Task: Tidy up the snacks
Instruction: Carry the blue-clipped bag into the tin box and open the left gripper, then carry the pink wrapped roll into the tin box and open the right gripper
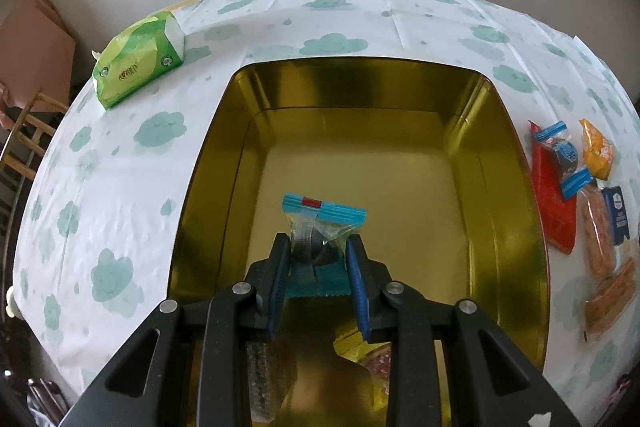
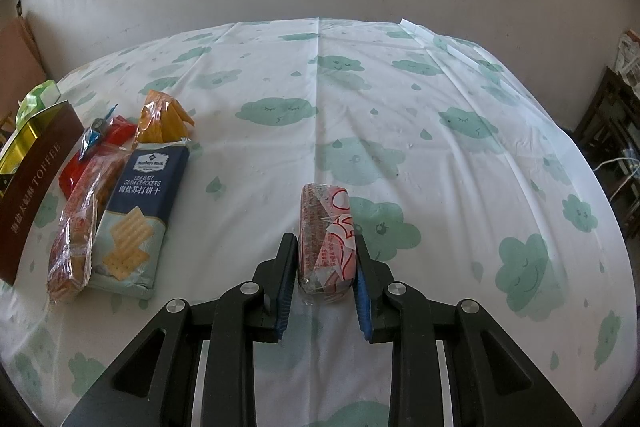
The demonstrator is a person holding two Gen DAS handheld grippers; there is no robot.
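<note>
left gripper (image 1: 318,247): clamped on a blue-edged candy packet (image 1: 322,223), held over the gold tin (image 1: 224,147)
right gripper (image 2: 326,259): closed around a red-printed wrapped snack (image 2: 325,239) resting on the surface (image 2: 400,107)
loose snacks: cracker pack (image 2: 136,211) lying beside the tin

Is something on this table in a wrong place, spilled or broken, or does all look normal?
Nothing looks spilled or damaged. The only non-snack is a green tissue pack lying at the table's far left corner, away from the gold tin. The remaining snacks lie in a loose, overlapping pile beside the tin, simply not yet sorted.
</note>
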